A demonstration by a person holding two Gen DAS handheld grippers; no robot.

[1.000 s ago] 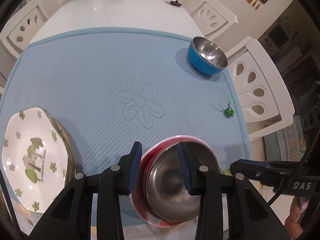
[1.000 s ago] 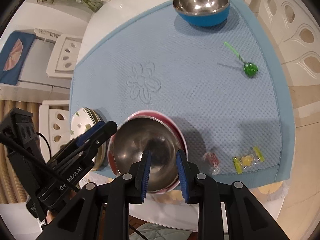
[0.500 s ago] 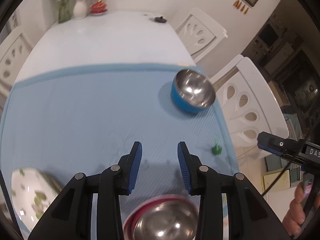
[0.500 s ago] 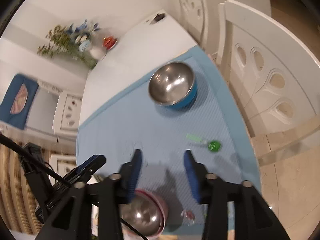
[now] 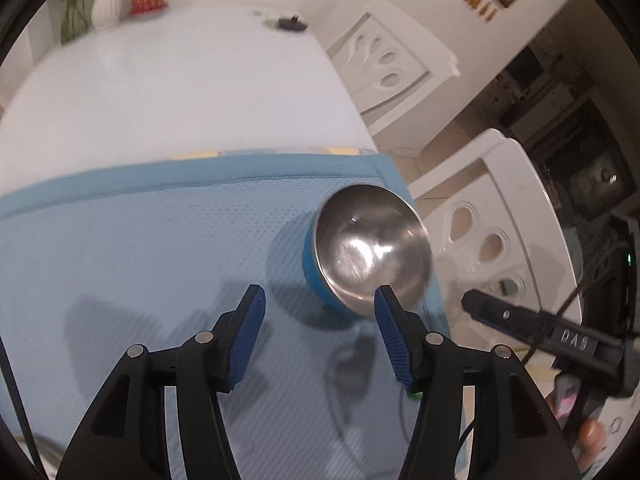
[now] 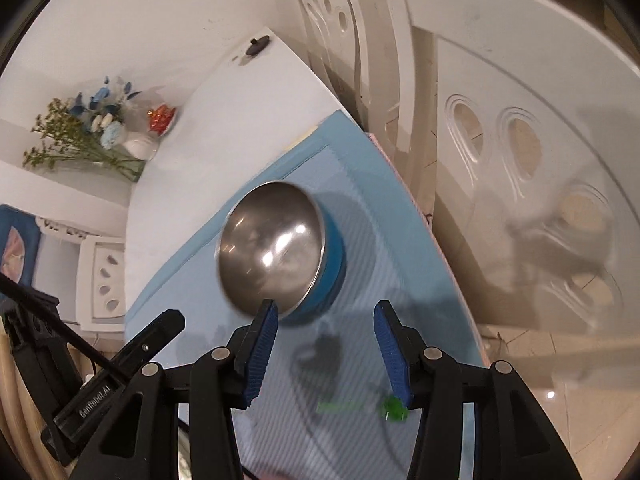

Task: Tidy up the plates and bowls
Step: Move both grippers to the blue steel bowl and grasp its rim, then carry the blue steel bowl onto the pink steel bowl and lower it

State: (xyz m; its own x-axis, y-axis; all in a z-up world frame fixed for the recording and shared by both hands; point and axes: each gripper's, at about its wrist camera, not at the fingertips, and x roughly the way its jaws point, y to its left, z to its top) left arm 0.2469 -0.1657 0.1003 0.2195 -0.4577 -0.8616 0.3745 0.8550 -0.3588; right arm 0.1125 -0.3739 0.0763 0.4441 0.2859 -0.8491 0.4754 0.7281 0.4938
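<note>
Toward one o'clock from the left gripper [image 5: 318, 334], the blue bowl [image 5: 370, 256] with its steel lining sits upright at the far right corner of the blue mat [image 5: 140, 248], just beside the mat's edge and near a white chair [image 5: 508, 216]. That gripper's jaws have just been opening and stand spread with only mat between them; its right pad overlaps the bowl's near rim in the picture, though contact cannot be told. The right gripper [image 6: 324, 340] is also spread and empty, the bowl [image 6: 276, 248] at eleven o'clock from it, its left pad showing against the near rim. A green spoon [image 6: 384, 406] lies at five o'clock, by the right finger. This looks like the reach for the bowl. To do it well, I would let one pad drop inside the rim and the other outside the blue wall, close squarely on the near lip, and lift straight up so the bowl does not slide off the mat's corner. Keep the other gripper clear of the spoon.
</note>
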